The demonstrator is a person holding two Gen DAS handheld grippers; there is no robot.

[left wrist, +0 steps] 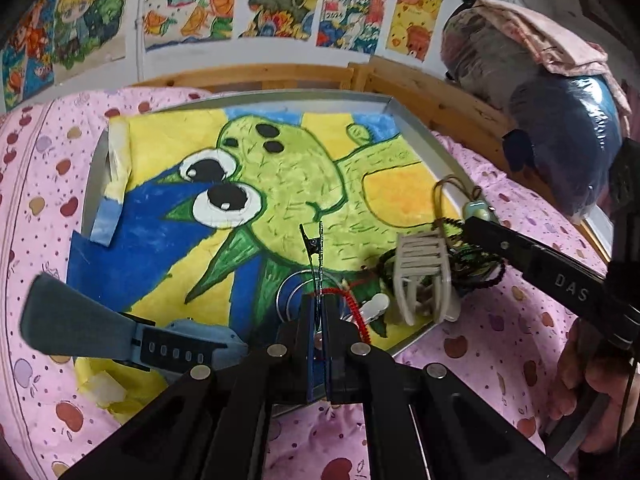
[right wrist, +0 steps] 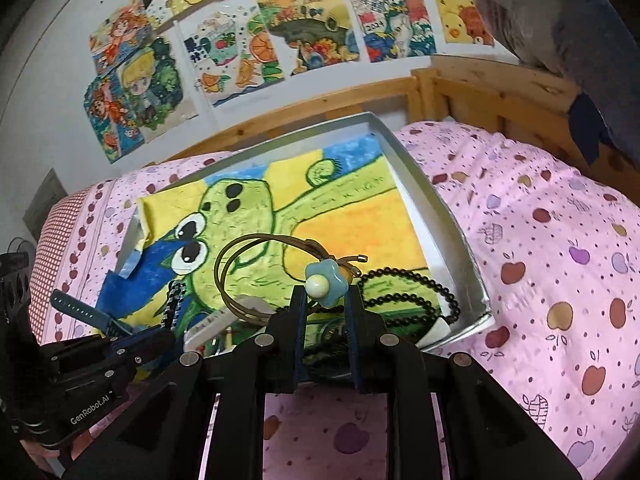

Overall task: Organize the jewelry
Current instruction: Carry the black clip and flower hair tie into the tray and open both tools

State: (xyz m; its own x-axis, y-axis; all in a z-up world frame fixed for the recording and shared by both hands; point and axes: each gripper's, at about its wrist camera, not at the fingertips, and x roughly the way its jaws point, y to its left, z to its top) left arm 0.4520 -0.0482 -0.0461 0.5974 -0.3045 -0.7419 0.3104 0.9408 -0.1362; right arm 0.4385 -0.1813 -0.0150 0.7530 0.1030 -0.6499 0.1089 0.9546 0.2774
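1. The flower charm (right wrist: pixel 323 285) on its brown cord (right wrist: pixel 240 268) sits clamped between the right gripper (right wrist: pixel 324 304) fingers, above the tray's near right corner.
2. The left gripper (left wrist: pixel 318 312) is pinched tight on a thin hair clip (left wrist: pixel 315 246).
3. Black beads (right wrist: pixel 416 284) and a white claw clip (left wrist: pixel 420 276) lie in the silver tray (right wrist: pixel 448 216) on the pink bedspread (right wrist: pixel 540 248).

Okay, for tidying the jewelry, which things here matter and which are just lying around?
Job:
blue flower charm on a brown cord
slim black-and-blue hair clip
black bead strand
white claw clip
shallow silver tray

Lying about:
wall drawings
pink apple-print sheet
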